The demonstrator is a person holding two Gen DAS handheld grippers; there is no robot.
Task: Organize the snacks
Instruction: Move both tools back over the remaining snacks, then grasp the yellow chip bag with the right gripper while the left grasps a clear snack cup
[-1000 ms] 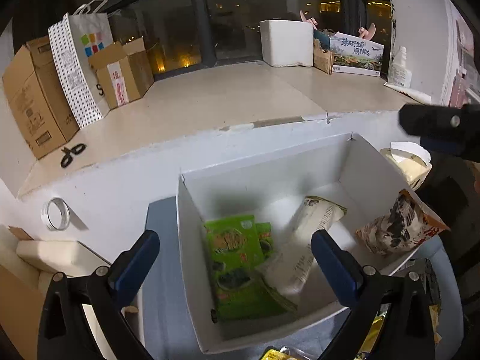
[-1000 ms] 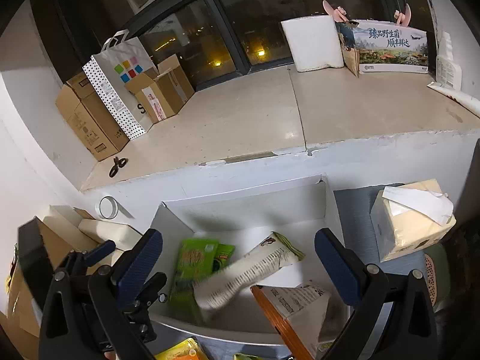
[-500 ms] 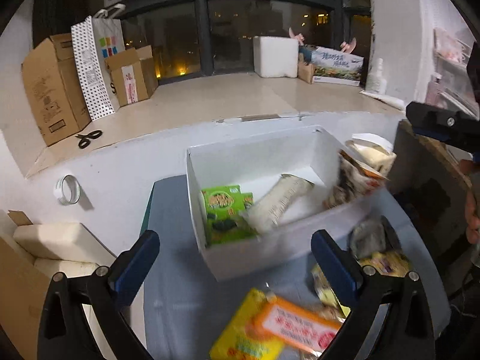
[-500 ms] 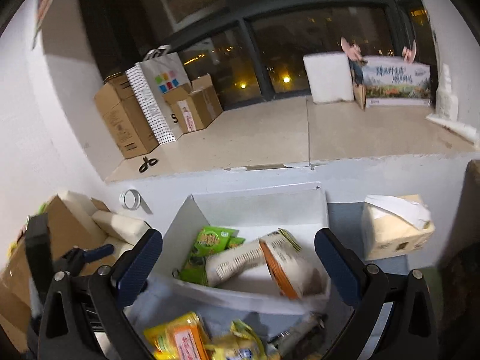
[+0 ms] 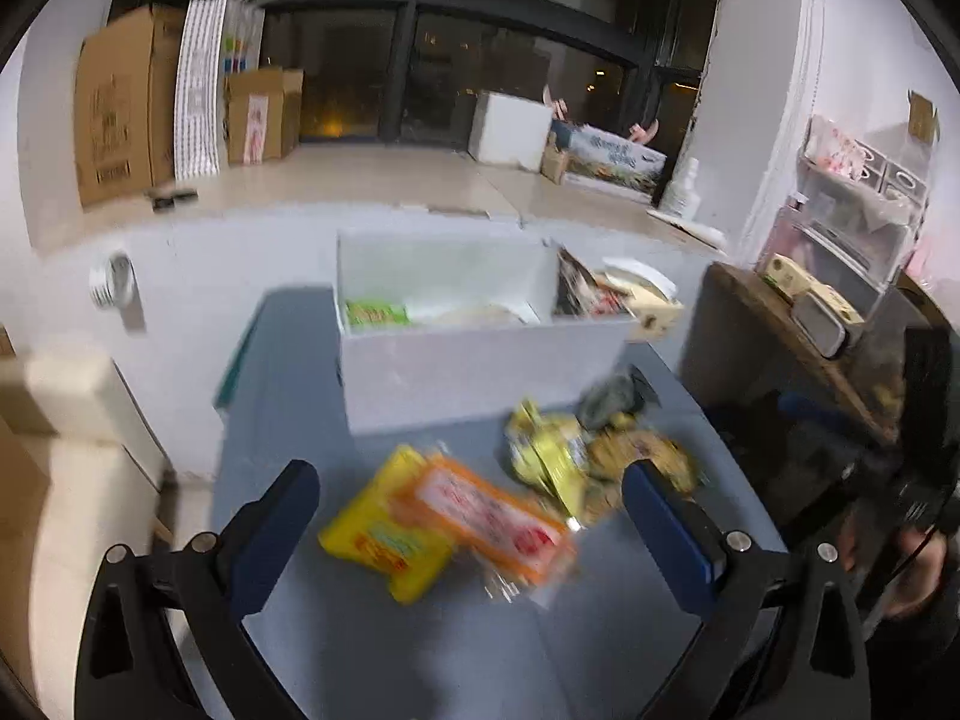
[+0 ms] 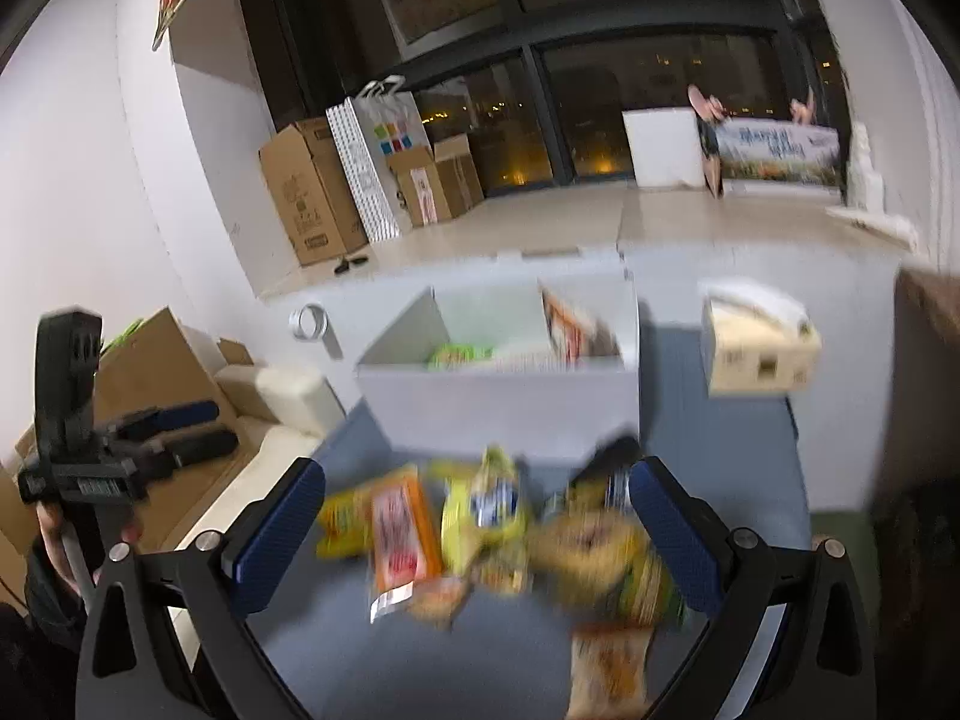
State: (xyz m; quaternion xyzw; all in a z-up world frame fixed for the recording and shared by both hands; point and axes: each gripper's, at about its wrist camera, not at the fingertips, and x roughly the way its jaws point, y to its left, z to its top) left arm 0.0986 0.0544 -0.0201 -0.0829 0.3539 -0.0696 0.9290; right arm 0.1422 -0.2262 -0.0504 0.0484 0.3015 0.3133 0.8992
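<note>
A white box [image 5: 480, 360] [image 6: 504, 402] stands at the far side of a grey-blue table [image 5: 420, 630]; a green packet [image 5: 375, 313], a pale packet and an orange-edged packet [image 6: 567, 330] lie inside it. In front of the box lies a loose pile of snacks: a yellow packet [image 5: 384, 546], an orange packet [image 5: 486, 516] [image 6: 399, 525], yellow-green bags [image 5: 546, 450] [image 6: 489, 504] and a brownish bag [image 6: 609, 672]. My left gripper [image 5: 468, 510] is open above the yellow and orange packets. My right gripper [image 6: 474, 516] is open over the pile. Both hold nothing.
A tissue box [image 6: 759, 348] sits right of the white box. Behind runs a pale window ledge [image 5: 360, 186] with cardboard boxes [image 5: 120, 102], a dotted paper bag, scissors and a white foam box [image 5: 510, 129]. A tape roll [image 5: 111, 288] hangs on the wall. A wooden shelf [image 5: 780, 312] is at the right.
Both grippers have pulled back and away from the white box, so the snack pile on the table now lies between their fingers. An orange-edged packet has ended up inside the box.
</note>
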